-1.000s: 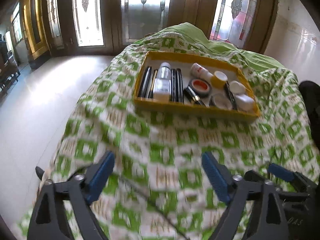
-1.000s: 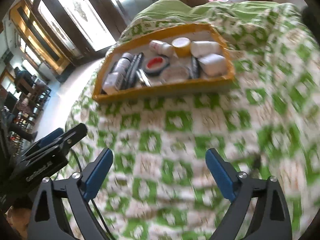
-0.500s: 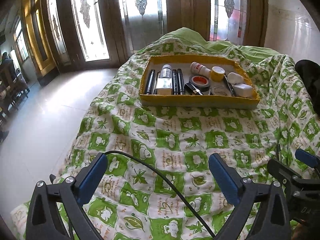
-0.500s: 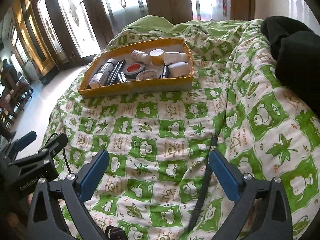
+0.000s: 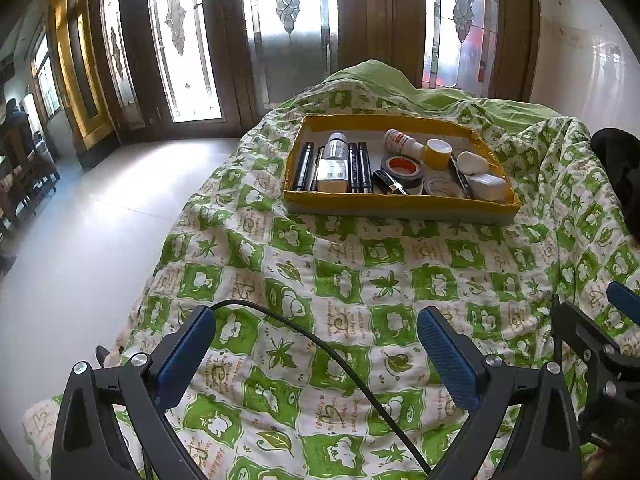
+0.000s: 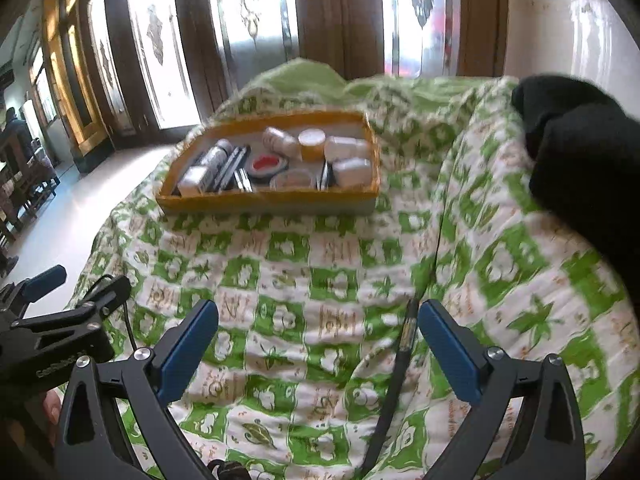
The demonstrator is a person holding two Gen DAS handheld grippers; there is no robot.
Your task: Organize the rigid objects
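A green-and-white patterned quilt [image 5: 360,280] covers the bed; on it, toward the far end, rests a shallow yellow tray [image 5: 400,200] holding the rigid objects. From left to right in the tray: black pens [image 5: 304,166] lying lengthwise; a clear bottle [image 5: 335,146] above a white box [image 5: 331,174]; two more dark markers [image 5: 358,166]; a roll of grey tape with a red centre [image 5: 401,167]; a white bottle [image 5: 402,144] lying on its side; a yellow-lidded jar [image 5: 438,154]; a round flat tin [image 5: 440,187]; two white cases [image 5: 478,174] at the right end; what looks like a lipstick [image 5: 388,184] lies by the tape, though it is too small to be sure.

The left tongs [image 5: 316,360] hover low over the near quilt, spread wide with nothing between them; a black cable [image 5: 320,344] curves across the fabric beneath. The right tongs [image 6: 318,352] likewise stand wide apart and empty, well short of the tray; a dark cable [image 6: 404,344] lies just inside the right finger. A black cloth [image 6: 580,140] sits at the far right.
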